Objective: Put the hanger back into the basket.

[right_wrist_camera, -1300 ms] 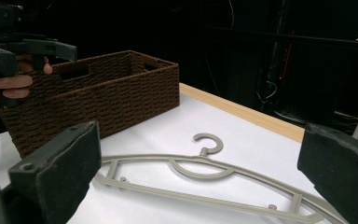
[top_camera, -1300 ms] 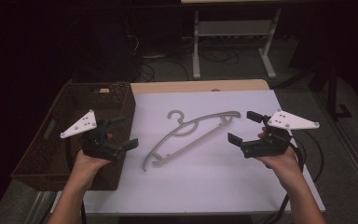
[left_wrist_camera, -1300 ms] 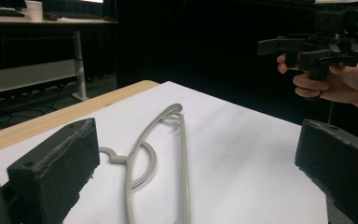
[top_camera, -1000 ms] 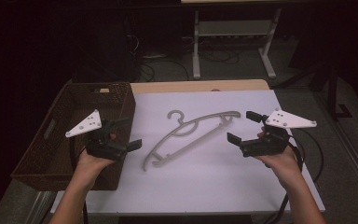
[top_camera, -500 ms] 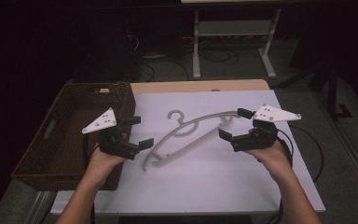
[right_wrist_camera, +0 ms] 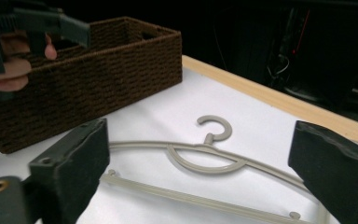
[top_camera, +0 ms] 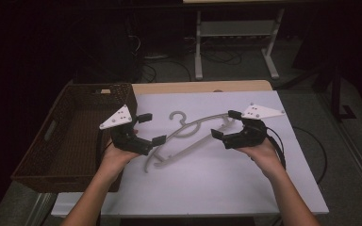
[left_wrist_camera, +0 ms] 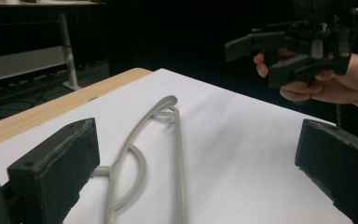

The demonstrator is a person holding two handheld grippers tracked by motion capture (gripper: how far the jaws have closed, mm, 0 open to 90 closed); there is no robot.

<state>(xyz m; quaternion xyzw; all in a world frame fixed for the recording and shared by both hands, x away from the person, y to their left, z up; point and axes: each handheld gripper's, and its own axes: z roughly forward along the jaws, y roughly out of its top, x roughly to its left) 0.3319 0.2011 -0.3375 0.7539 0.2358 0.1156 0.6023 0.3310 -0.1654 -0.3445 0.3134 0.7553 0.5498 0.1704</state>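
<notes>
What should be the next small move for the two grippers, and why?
Probably ease both grippers down onto the ends of the hanger and close. The hanger lies flat on the white table, untouched. The left gripper and the right gripper are at its two ends, jaws open and apart from it; the right jaws have just begun to close.

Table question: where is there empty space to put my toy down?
The white table top is bare along the near edge, in front of the hanger and between the two forearms. The brown basket looks empty too. The middle, around the hanger and both grippers, is crowded.
</notes>
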